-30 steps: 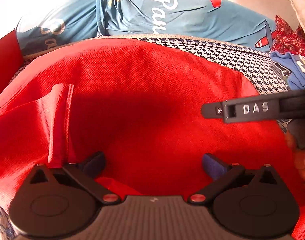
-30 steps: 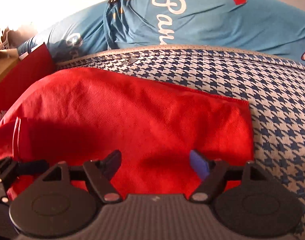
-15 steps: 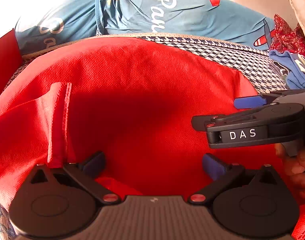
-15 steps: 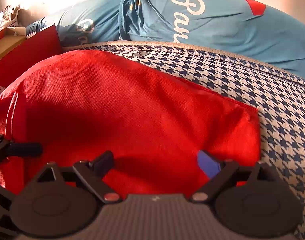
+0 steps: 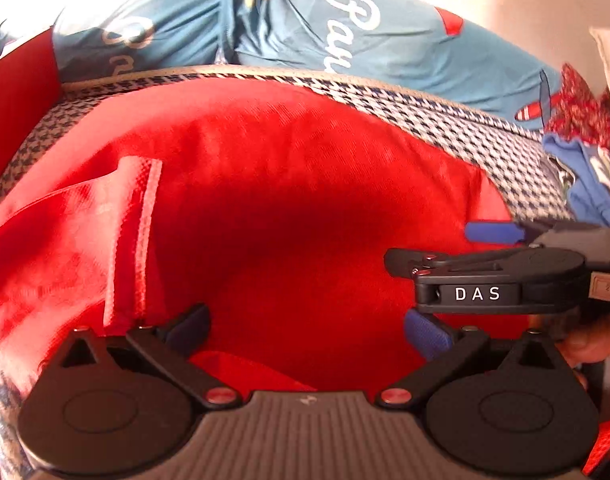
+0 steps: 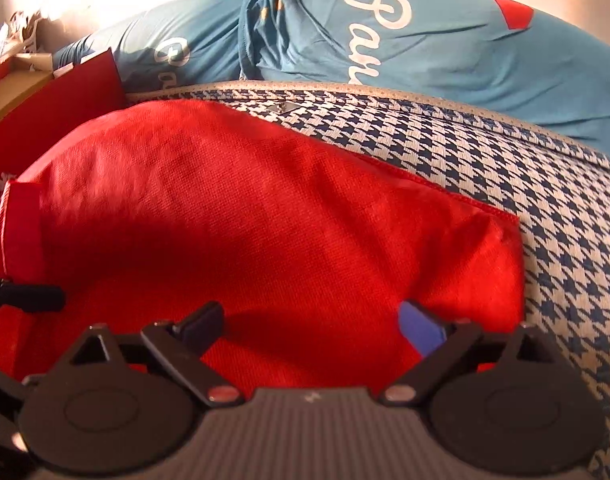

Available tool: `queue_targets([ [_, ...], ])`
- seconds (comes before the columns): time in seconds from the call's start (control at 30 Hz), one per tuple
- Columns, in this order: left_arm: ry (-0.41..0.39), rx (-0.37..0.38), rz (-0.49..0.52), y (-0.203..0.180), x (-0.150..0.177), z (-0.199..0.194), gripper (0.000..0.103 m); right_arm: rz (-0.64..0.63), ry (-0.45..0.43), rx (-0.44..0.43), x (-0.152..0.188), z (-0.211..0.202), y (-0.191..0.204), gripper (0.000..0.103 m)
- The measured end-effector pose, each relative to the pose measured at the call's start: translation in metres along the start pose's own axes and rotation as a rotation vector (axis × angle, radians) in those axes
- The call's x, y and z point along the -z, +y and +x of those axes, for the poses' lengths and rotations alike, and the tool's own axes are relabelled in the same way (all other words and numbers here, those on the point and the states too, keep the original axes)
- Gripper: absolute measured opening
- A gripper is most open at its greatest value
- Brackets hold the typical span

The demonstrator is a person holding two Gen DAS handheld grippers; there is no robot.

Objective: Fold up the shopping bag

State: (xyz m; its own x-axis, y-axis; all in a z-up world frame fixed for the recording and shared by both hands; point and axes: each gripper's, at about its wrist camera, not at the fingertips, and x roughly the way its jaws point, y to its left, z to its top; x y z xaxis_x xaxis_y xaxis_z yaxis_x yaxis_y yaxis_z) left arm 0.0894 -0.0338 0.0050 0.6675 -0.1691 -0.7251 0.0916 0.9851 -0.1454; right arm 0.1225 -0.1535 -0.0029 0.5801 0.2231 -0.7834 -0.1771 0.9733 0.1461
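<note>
We see the red shopping bag (image 6: 265, 220) lying flat on the houndstooth cover (image 6: 565, 240), before the blue pillows (image 6: 425, 40). Our right gripper (image 6: 311, 326) has just been opening its jaws; now they stand wide above the bag and pinch nothing. Our left gripper (image 5: 307, 330) also has its fingers spread over the red fabric, near the bag's handle (image 5: 133, 240).

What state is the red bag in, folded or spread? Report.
Cannot tell how far folded: the red bag lies flat on the checked cover, handle showing.

Red bag (image 6: 265, 220); houndstooth (blue-white) cover (image 6: 565, 208).
</note>
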Motion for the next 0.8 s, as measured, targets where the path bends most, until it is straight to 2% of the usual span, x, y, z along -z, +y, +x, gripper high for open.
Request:
queue_targets([
  [0.13, -0.037, -0.052, 0.108, -0.012, 0.001, -0.007, 0.103, 0.001, 0.002, -0.003, -0.001, 0.0, -0.001, 0.095],
  [0.27, -0.038, -0.047, 0.107, -0.009, -0.002, -0.012, 0.103, -0.002, 0.003, -0.002, -0.001, 0.0, -0.001, 0.095],
  [0.47, -0.139, -0.071, 0.215, -0.015, -0.006, -0.033, 0.103, -0.04, 0.01, 0.015, -0.001, 0.002, 0.005, 0.095],
  [0.63, -0.158, 0.005, 0.22, -0.016, -0.008, -0.04, 0.103, -0.033, 0.009, 0.012, 0.0, 0.003, 0.004, 0.095],
  [0.8, -0.171, 0.034, 0.203, -0.018, -0.01, -0.048, 0.103, -0.046, 0.01, 0.015, 0.003, 0.005, 0.006, 0.097],
])
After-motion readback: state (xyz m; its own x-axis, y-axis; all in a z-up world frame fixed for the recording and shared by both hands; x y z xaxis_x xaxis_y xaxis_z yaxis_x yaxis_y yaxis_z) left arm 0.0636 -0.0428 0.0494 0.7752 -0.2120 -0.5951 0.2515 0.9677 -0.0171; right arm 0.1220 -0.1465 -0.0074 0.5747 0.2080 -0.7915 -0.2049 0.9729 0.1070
